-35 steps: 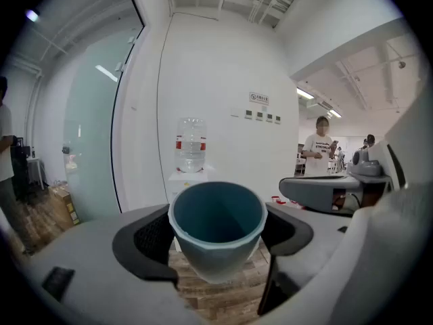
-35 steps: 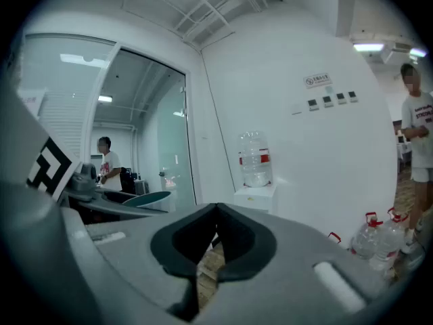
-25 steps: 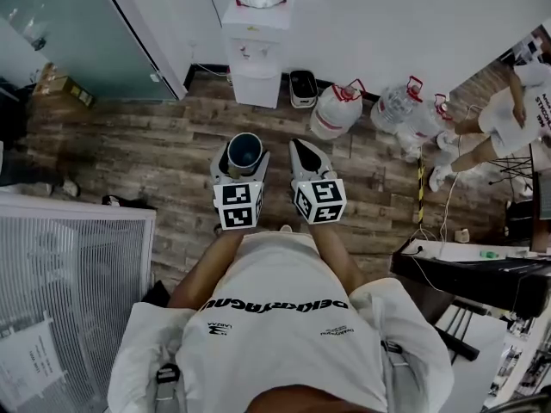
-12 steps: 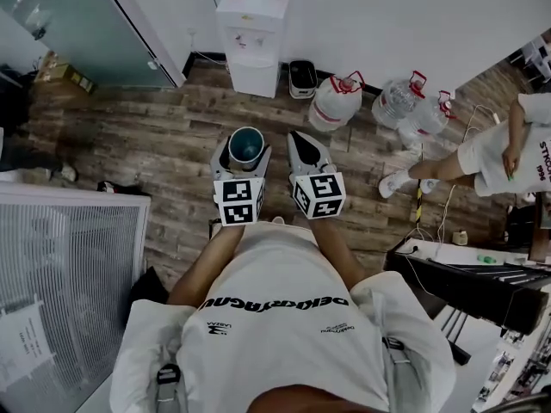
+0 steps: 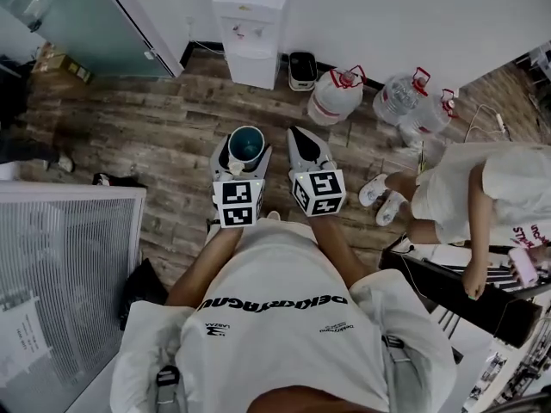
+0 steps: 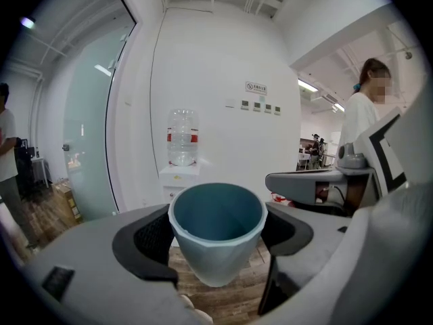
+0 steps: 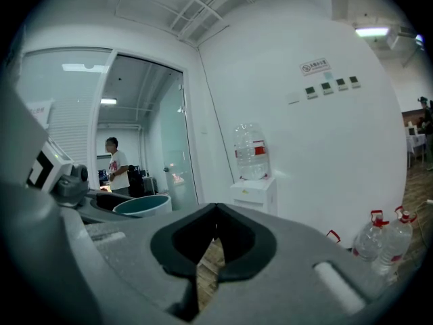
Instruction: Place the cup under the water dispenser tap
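Note:
A pale blue cup (image 6: pixel 216 232) stands upright between the jaws of my left gripper (image 5: pixel 244 149), which is shut on it; the same cup (image 5: pixel 245 143) shows from above in the head view. It is empty inside. My right gripper (image 5: pixel 303 143) hangs beside it on the right, shut with nothing in it, its jaw tips meeting (image 7: pixel 215 227). The white water dispenser (image 5: pixel 253 26) stands against the far wall, straight ahead and well apart from both grippers. Its bottle (image 6: pixel 182 137) rises over the cup in the left gripper view, and the dispenser (image 7: pixel 253 181) appears ahead in the right gripper view too.
Three large water bottles (image 5: pixel 335 97) stand on the wood floor right of the dispenser, with a small dark bin (image 5: pixel 302 69) between. A glass partition (image 5: pixel 77 24) is at the left, a white rack (image 5: pixel 60 256) near left. A person (image 5: pixel 469 192) bends at the right beside a dark desk (image 5: pixel 465 282).
Both grippers have moved forward with the cup toward the dispenser. The person at the right has walked in closer and bent down.

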`<state>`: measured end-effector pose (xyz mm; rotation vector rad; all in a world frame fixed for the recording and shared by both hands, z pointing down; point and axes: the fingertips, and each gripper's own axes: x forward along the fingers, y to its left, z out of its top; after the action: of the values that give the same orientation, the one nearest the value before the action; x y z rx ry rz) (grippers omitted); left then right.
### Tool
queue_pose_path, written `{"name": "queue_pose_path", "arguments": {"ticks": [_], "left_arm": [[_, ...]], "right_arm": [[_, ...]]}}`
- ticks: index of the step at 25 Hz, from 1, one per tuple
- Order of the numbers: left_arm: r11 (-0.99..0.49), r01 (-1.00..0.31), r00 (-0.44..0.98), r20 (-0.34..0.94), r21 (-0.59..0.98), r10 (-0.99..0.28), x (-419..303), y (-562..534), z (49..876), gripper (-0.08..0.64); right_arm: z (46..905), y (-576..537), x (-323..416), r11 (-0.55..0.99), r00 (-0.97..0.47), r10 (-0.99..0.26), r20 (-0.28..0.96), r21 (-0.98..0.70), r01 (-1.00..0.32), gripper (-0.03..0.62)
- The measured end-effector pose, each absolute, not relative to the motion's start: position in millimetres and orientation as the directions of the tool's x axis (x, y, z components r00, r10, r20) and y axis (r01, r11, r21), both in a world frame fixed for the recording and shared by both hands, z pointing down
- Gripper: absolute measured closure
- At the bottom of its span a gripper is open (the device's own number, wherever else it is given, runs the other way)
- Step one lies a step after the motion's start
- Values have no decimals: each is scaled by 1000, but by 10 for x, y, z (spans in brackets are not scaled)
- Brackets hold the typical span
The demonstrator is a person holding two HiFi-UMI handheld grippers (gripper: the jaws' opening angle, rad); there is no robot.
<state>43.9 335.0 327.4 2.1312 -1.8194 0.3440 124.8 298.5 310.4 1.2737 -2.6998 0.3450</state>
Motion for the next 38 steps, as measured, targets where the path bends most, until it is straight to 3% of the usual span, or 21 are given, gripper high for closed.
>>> {"name": "queue_pose_path", "arguments": {"ticks": [27, 38], "left_arm": [[-298, -948, 316, 415, 108, -853, -702, 650, 3326, 186], [-366, -922, 383, 430, 126, -817, -993, 57, 3469, 186]], "right_arm": [[3088, 488, 123, 498, -507, -812, 288, -108, -860, 594], [3117, -19, -198, 436, -441, -850, 289, -85, -896, 594]]}}
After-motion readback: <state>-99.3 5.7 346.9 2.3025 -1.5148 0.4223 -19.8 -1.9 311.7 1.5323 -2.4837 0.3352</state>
